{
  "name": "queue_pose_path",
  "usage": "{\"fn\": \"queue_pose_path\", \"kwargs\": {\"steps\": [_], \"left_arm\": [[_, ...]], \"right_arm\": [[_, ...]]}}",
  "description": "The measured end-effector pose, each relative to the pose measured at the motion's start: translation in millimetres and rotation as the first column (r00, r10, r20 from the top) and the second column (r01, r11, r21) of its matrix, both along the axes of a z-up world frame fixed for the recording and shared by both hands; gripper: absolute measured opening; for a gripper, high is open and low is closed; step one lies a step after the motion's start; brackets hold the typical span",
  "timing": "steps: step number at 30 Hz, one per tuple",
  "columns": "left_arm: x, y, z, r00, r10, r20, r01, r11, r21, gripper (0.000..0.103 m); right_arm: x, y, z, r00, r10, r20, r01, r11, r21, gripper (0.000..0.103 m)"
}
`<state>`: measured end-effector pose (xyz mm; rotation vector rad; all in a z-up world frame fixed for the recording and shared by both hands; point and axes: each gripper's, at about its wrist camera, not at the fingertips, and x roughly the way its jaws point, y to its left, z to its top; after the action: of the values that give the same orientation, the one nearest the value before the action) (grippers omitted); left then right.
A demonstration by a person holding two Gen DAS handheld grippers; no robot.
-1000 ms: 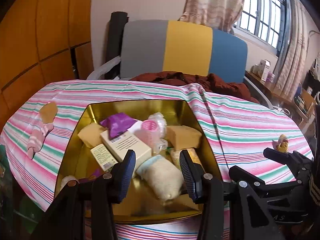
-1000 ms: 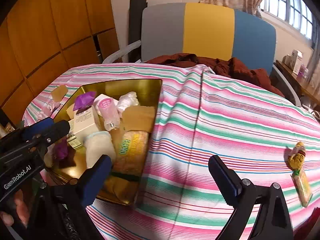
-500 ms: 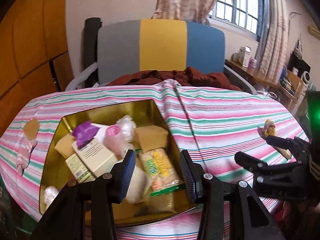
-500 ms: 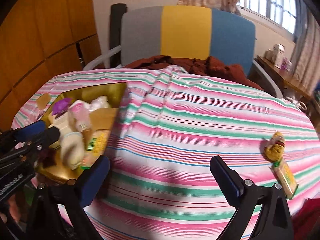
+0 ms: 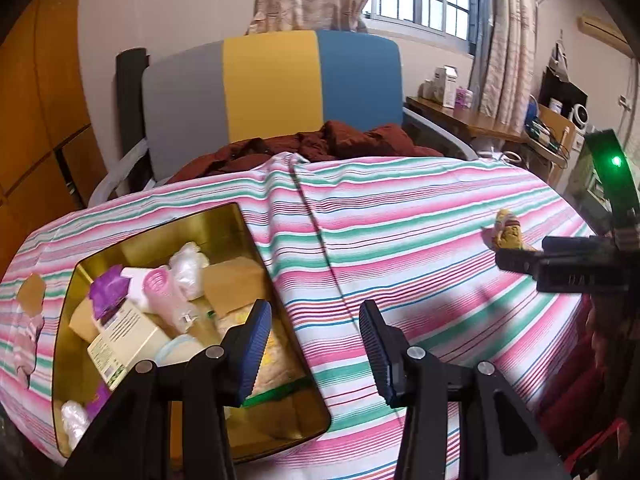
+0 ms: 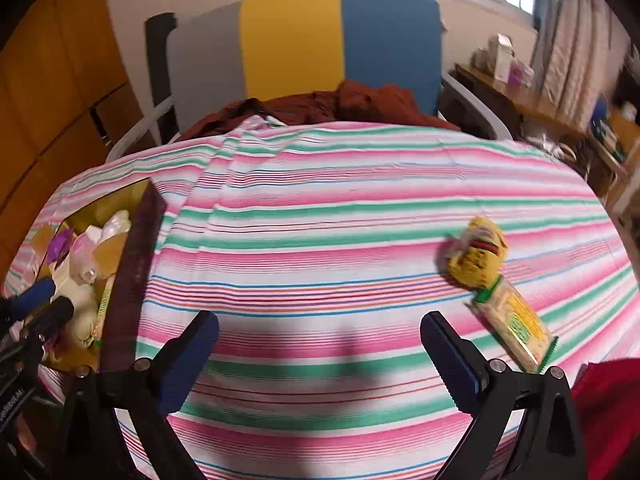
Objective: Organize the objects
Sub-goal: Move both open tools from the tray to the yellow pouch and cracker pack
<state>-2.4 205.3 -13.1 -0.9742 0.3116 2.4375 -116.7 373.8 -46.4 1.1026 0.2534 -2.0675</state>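
A gold tin [image 5: 160,236] on the striped tablecloth holds several small items: a white box [image 5: 128,336], a pink roller [image 5: 160,288], a brown box [image 5: 236,284]. It also shows at the left of the right wrist view [image 6: 138,240]. My left gripper [image 5: 316,344] is open and empty above the tin's right edge. My right gripper [image 6: 320,356] is wide open and empty over bare cloth. A yellow toy [image 6: 478,256] and a cracker packet [image 6: 516,324] lie to its right. The toy shows far right in the left wrist view [image 5: 508,234].
A pink sock [image 5: 26,336] and a brown card [image 5: 32,292] lie left of the tin. A grey, yellow and blue chair [image 5: 276,84] with a dark red cloth [image 5: 320,144] stands behind the table. A desk [image 5: 480,120] stands at the right.
Both grippers have swung right, away from over the tin. The right gripper now faces the toy and packet. Both stay open and empty.
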Motion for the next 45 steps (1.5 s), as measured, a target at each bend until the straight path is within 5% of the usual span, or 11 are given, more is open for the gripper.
{"fn": "queue_pose_path", "kwargs": {"steps": [23, 34, 44, 45], "left_arm": [[1.3, 68.3, -15.4, 0.986, -0.167, 0.027, 0.168, 0.984, -0.051, 0.046], [-3.3, 97.4, -36.1, 0.972, -0.220, 0.086, 0.226, 0.972, -0.066, 0.046], [-7.2, 116.2, -48.8, 0.952, -0.272, 0.139, 0.282, 0.958, -0.055, 0.046], [-7.3, 118.5, -49.2, 0.951, -0.275, 0.142, 0.285, 0.957, -0.053, 0.046]], "right_arm": [[-122.0, 85.5, -25.5, 0.985, -0.079, 0.151, 0.060, 0.990, 0.127, 0.103], [-157.2, 82.4, -53.2, 0.969, 0.011, 0.246, -0.068, 0.972, 0.226, 0.103], [-169.2, 54.6, -91.4, 0.939, 0.187, 0.288, -0.299, 0.859, 0.416, 0.103], [-169.0, 52.6, -93.3, 0.854, 0.437, 0.283, -0.521, 0.736, 0.432, 0.103]]}}
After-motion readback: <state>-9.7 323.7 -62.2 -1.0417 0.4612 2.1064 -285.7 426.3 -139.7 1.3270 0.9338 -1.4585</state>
